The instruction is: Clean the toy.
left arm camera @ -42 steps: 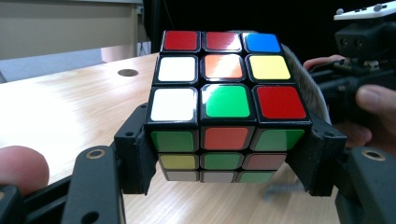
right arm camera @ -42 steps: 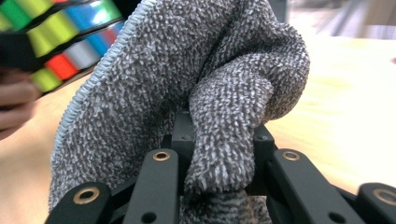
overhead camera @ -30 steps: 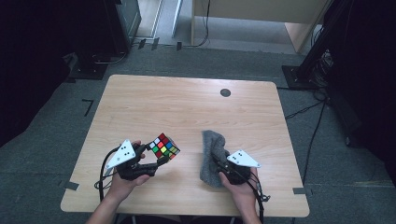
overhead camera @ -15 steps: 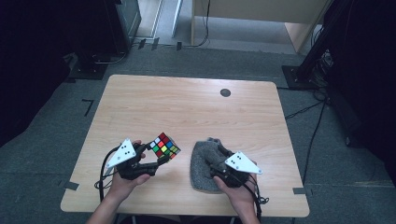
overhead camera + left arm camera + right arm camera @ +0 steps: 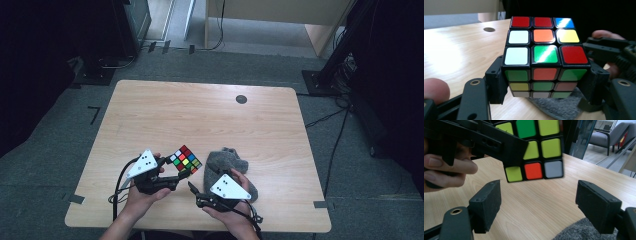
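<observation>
The left gripper fingers pinch the puzzle cube above the worktop; the right gripper, fingers just spreading and empty, has left the grey cloth at the cube's three o'clock; wiping seems paused, perhaps finished.

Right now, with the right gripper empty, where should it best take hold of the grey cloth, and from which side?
Probably at the raised, bunched fold of the grey cloth, coming down from above. The cloth lies crumpled on the table, so its flat edges offer little to pinch. The right gripper, its jaws just opened and empty, should stay clear of the cube that the left gripper holds close beside it.
</observation>
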A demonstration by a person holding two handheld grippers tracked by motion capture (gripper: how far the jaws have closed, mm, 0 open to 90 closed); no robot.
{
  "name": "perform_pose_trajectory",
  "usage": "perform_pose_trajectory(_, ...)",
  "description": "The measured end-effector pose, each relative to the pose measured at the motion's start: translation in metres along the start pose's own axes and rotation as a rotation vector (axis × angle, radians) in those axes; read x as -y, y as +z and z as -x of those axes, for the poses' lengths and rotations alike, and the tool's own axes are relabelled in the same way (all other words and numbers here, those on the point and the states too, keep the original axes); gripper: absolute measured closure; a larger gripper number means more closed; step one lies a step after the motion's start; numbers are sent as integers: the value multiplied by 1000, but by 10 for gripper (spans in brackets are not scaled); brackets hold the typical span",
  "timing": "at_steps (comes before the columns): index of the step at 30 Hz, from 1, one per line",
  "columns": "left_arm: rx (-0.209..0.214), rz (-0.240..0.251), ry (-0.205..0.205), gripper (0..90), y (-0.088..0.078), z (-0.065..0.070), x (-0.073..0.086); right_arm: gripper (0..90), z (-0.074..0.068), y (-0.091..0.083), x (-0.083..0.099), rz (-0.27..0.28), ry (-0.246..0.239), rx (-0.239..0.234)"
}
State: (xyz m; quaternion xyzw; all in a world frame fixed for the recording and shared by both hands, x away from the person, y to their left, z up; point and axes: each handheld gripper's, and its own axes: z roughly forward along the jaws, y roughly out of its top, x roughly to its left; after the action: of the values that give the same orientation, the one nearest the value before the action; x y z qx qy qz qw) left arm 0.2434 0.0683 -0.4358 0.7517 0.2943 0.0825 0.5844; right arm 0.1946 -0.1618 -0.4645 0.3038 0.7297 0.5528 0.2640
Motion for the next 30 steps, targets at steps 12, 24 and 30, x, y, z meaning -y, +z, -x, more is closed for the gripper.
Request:
perform_pose_trajectory(12, 30, -61, -90, 341, 14, 6, 5, 339, -7, 6, 5, -3, -60, 85)
perform_pose_trajectory(24, 65, -12, -88, 244, 5, -5, 2, 348, 6, 1, 7, -90, 8, 81)
perform_pose_trajectory(30, -30, -19, 91, 239, -1, -14, 11, 347, 29, -10, 1, -111, 90, 56)
